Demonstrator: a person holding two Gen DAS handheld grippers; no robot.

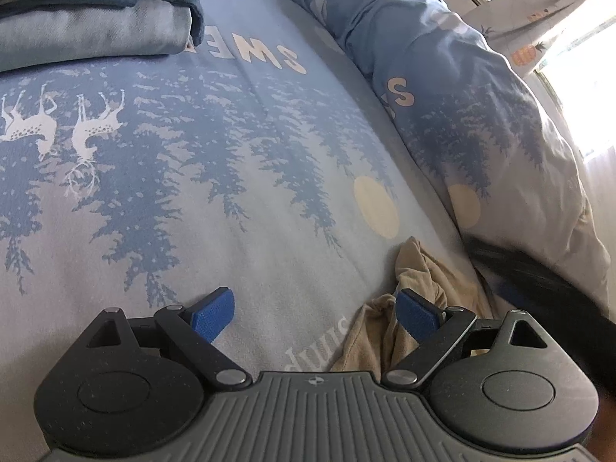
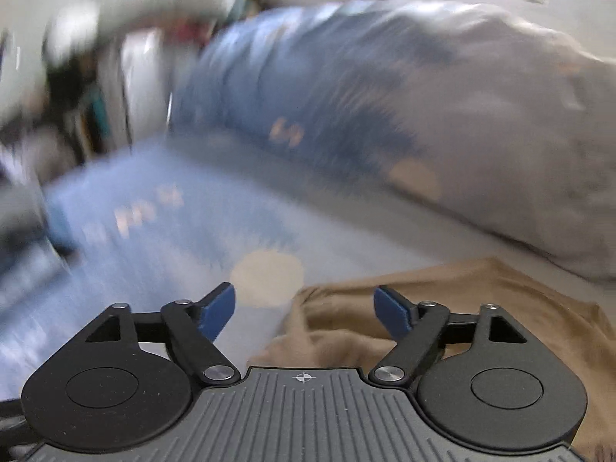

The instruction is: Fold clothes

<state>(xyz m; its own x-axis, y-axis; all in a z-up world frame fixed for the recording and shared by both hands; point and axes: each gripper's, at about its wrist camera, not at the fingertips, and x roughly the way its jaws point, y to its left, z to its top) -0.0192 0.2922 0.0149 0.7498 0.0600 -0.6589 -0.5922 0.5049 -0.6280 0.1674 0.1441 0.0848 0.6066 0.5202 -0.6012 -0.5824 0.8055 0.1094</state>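
Near right on the sheet [image 1: 231,200], tan garment [image 1: 419,281] bunches beside the duvet [image 1: 481,96]; folded stack [image 1: 88,27] far left; left gripper [image 1: 313,313] and right gripper [image 2: 304,310] spread, empty.

Daylit, window [image 1: 569,77] glare upper right, right view motion-blurred (fisheye-bent edges)

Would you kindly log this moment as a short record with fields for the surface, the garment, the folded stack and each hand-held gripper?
surface: bed sheet, blue with deer and tree print
garment: tan garment, crumpled and unfolded on the sheet
folded stack: folded clothes at the far left of the left wrist view
left hand-held gripper: open, empty, right finger beside the tan cloth
right hand-held gripper: open, empty, over the garment edge; view blurred
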